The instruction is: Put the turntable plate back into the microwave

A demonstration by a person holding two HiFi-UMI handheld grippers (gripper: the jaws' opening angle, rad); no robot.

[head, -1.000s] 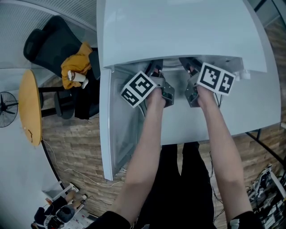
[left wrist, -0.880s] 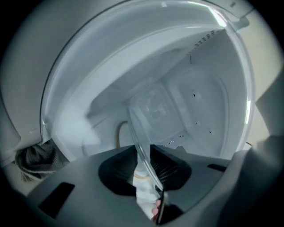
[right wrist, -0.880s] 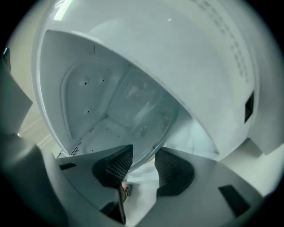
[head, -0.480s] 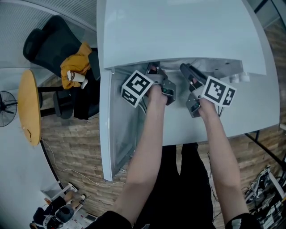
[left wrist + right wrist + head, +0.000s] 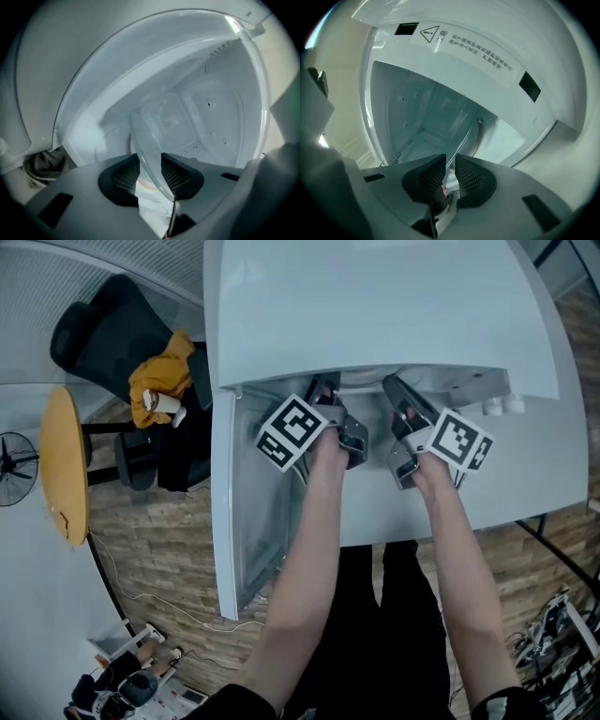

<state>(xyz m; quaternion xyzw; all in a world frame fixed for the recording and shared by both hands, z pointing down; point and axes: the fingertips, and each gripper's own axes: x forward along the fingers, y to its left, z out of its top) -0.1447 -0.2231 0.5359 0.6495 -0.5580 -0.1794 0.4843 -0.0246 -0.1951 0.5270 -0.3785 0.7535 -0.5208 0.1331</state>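
Note:
The clear glass turntable plate (image 5: 159,117) stands tilted inside the white microwave (image 5: 375,306); in the right gripper view it shows only as a thin rim (image 5: 466,138). Both grippers reach into the open cavity. My left gripper (image 5: 150,159) (image 5: 323,388) has the plate's rim between its jaws, which are opening, with a gap beside the glass. My right gripper (image 5: 450,161) (image 5: 392,388) is closing around the rim at the other side; a sliver of space still shows next to it. In the head view the plate is hidden under the microwave's top.
The microwave door (image 5: 234,512) hangs open to the left over the white table's (image 5: 525,474) edge. A warning label (image 5: 459,44) sits above the cavity mouth. A grey cloth (image 5: 44,164) lies outside at left. A dark chair with a yellow garment (image 5: 159,381) and a round wooden table (image 5: 64,465) stand on the floor.
The right gripper has rolled and its marker cube has slid down and a little right. The left gripper has hardly moved.

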